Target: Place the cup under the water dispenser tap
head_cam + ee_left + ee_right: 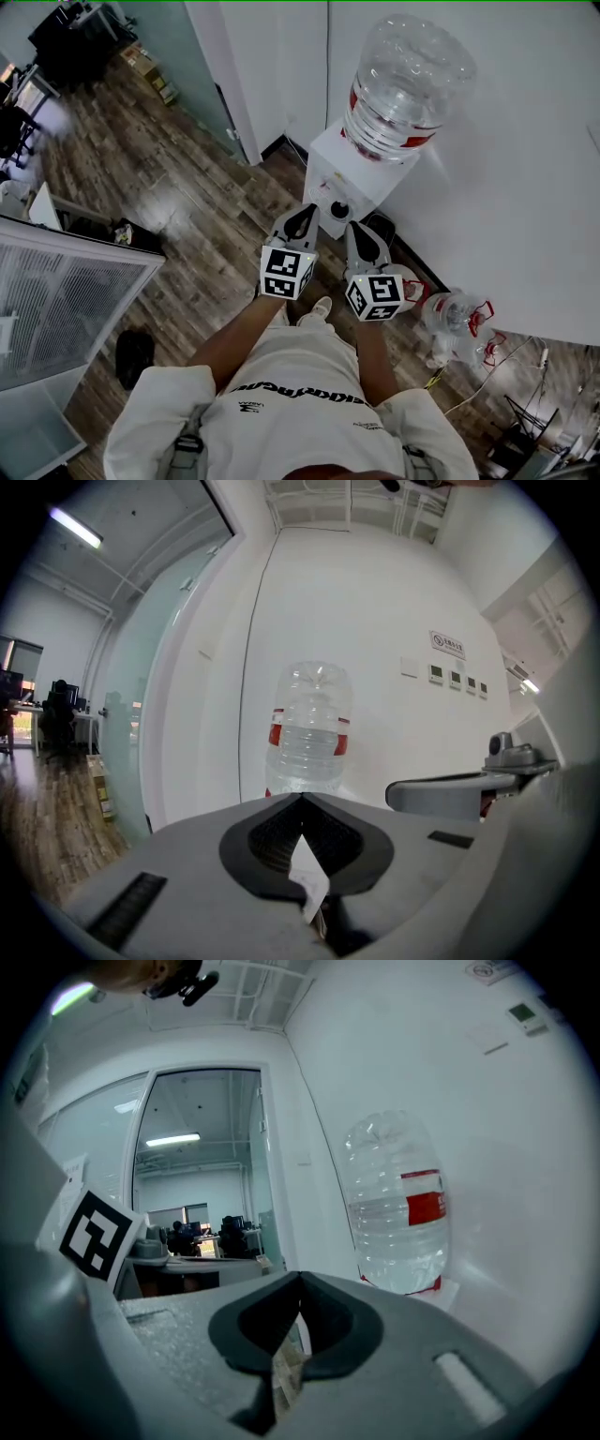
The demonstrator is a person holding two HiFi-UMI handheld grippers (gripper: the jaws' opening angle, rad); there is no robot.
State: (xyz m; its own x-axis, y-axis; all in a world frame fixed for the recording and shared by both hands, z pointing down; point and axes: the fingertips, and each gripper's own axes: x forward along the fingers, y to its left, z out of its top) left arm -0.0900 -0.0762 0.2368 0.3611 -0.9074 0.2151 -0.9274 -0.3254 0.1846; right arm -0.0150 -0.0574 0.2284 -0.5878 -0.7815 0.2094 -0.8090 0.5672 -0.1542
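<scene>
A white water dispenser (361, 169) stands against the wall with a large clear bottle (405, 80) on top. A small dark round shape (339, 210) sits at its front below the taps; I cannot tell if it is a cup. My left gripper (302, 216) and right gripper (362, 231) are held side by side just in front of the dispenser. Both are shut with nothing between the jaws. The left gripper view shows the bottle (310, 728) above the closed left gripper (302, 800). The right gripper view shows the bottle (398, 1206) beyond the closed right gripper (300, 1279).
Empty spare bottles (457, 317) lie on the wooden floor right of the dispenser. A white slatted cabinet (66, 300) stands at the left, with a dark object (133, 354) on the floor beside it. A glass partition (159, 696) runs left of the wall.
</scene>
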